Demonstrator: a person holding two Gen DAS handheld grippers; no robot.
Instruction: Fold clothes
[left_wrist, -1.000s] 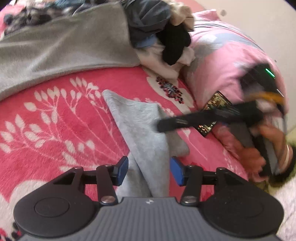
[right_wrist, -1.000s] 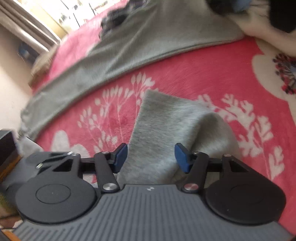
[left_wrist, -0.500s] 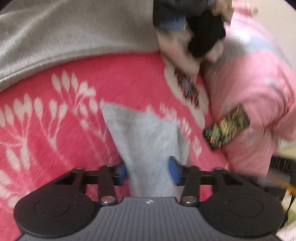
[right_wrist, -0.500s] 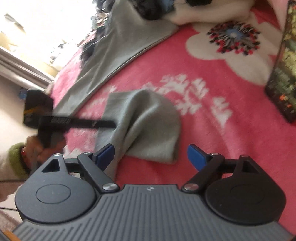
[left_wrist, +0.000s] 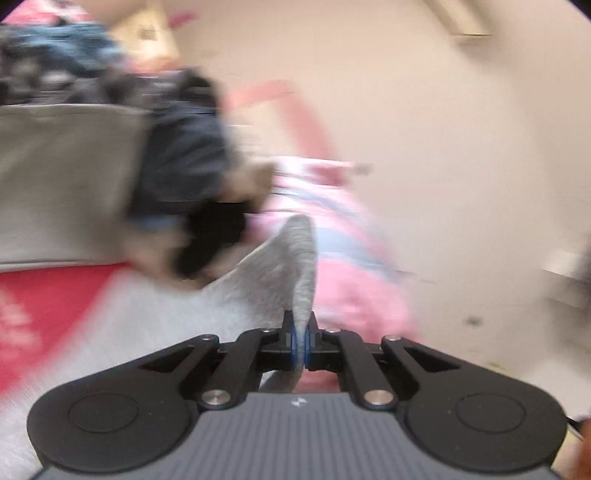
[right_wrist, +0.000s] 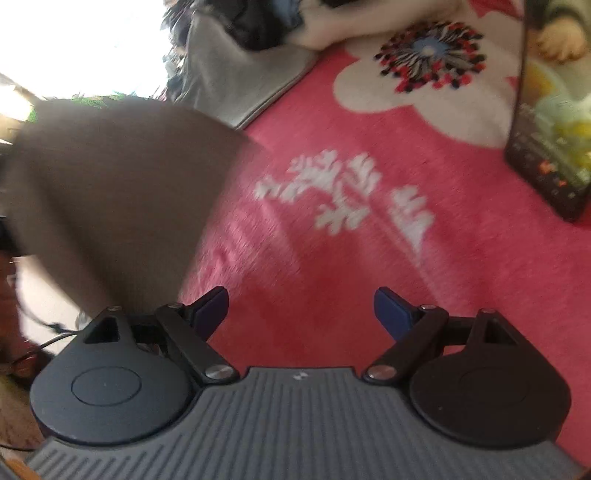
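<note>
My left gripper (left_wrist: 301, 341) is shut on a small grey garment (left_wrist: 284, 273), pinching a fold of its cloth between the blue pads and holding it up off the bed. In the right wrist view the same grey garment (right_wrist: 110, 195) hangs dark and blurred at the left, above the pink blanket (right_wrist: 332, 277). My right gripper (right_wrist: 301, 312) stands open over the blanket with nothing between its fingers; the lifted cloth is just left of its left finger (right_wrist: 210, 308).
A large grey garment (left_wrist: 62, 184) lies spread at the back, with a heap of dark and pale clothes (left_wrist: 184, 166) beside it. A pink pillow (left_wrist: 340, 258) sits by the beige wall. A dark patterned flat object (right_wrist: 546, 147) lies at the right.
My left gripper closed on the grey garment and lifted it off the blanket, tilting up toward the wall. My right gripper opened wider and moved right, off the garment.
</note>
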